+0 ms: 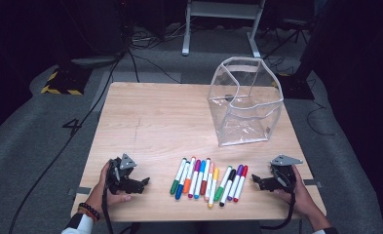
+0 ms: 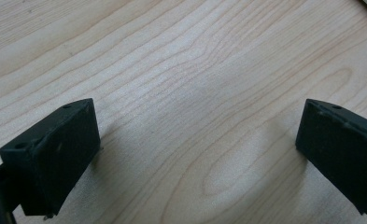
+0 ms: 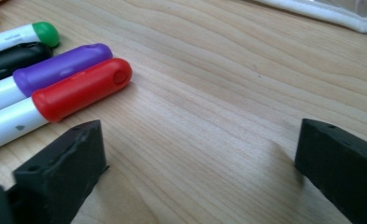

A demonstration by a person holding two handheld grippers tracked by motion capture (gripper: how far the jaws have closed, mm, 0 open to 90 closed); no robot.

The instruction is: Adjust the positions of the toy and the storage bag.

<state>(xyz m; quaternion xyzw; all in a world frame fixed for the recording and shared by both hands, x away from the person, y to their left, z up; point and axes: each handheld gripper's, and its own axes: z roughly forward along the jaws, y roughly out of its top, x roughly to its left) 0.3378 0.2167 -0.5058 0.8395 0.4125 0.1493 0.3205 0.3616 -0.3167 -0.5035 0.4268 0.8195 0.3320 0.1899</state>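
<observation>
High view: left tongs (image 1: 144, 182) at lower left, right tongs (image 1: 255, 180) at lower right — both low on the surface (image 1: 160, 117). Markers (image 1: 207, 179) lie in a row between them, lower centre; clear pouch (image 1: 245, 100) stands upper right.

Left gripper view: tongs (image 2: 197, 154) spread over bare wood, pinching nothing.

Right gripper view: tongs (image 3: 200, 172) spread, empty — red marker (image 3: 78, 91) upper left, just beside one jaw.

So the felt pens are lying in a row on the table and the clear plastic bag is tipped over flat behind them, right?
Not quite. The felt pens do lie in a row on the table, but the clear plastic bag stands upright and open behind them, as the high view shows.
</observation>
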